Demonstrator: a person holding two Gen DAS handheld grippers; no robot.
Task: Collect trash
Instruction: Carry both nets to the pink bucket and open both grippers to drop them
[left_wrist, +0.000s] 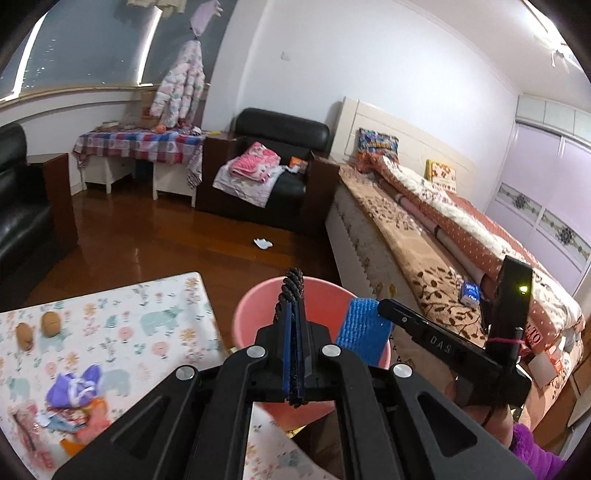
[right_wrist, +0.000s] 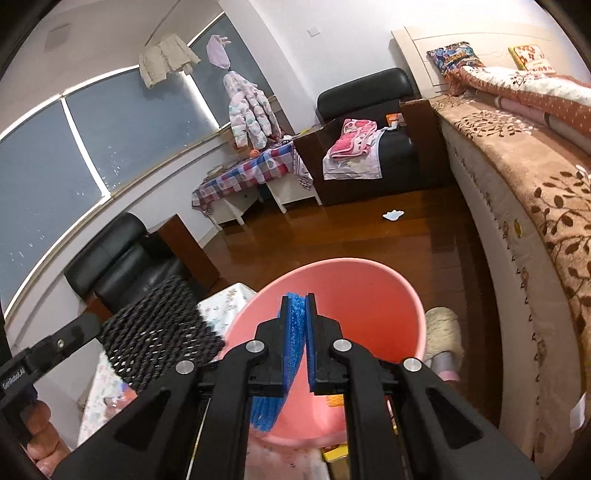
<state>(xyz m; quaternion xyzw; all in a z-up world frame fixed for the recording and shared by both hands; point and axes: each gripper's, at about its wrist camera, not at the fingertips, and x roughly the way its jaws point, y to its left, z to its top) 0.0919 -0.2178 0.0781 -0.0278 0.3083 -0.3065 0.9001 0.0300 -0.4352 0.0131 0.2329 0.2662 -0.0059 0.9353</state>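
Pink bucket (right_wrist: 369, 295) is sitting under us as we're clamping black mesh (left_wrist: 291, 288) in left gripper (left_wrist: 293, 328), blue mesh (right_wrist: 295, 314) in right gripper (right_wrist: 297, 325), likely to drop them in.

Left gripper (left_wrist: 293, 314): jaws closed on a black woven mesh piece (left_wrist: 292, 291), pointing forward and downward
Right gripper (right_wrist: 300, 310): jaws closed on a blue mesh piece (right_wrist: 294, 325), angled downward
Hands: fingers (right_wrist: 35, 428) wrapped around the left gripper's handle, seen from the right wrist
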